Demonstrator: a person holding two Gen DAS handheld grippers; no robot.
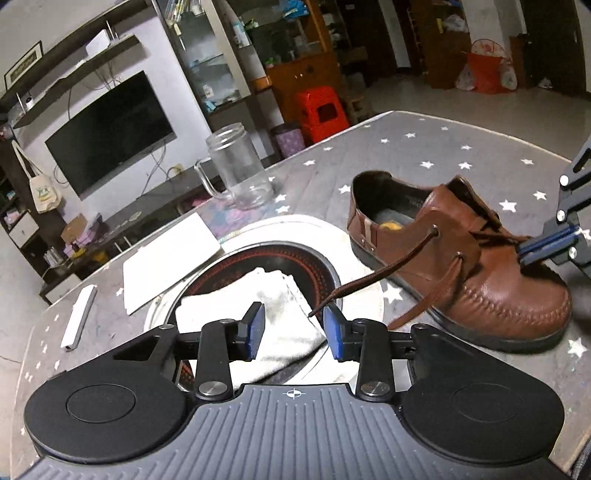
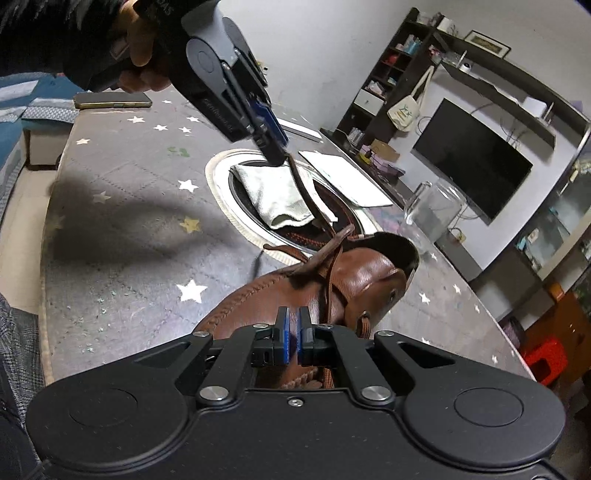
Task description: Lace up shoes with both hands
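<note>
Left gripper (image 1: 294, 330), tilted downward over a folded white cloth (image 1: 266, 310), jaws parted, the dark brown lace (image 1: 373, 275) tip free beside its right pad. Right gripper (image 2: 294, 334), jaws closed and empty, hovers over the brown leather shoe (image 1: 461, 266), which lies on the star-patterned grey tabletop (image 1: 424, 147), its long axis running from heel at far left to toe at near right in the left wrist view.

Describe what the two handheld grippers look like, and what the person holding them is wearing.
Both grippers are black, with a grey ribbed body, two round discs at the sides and silver screws on the finger linkages. The left gripper has blue ribbed pads and a small crosshair mark on the grey body. The right gripper has the same blue pads. The hand on the left gripper comes out of a dark sleeve.
</note>
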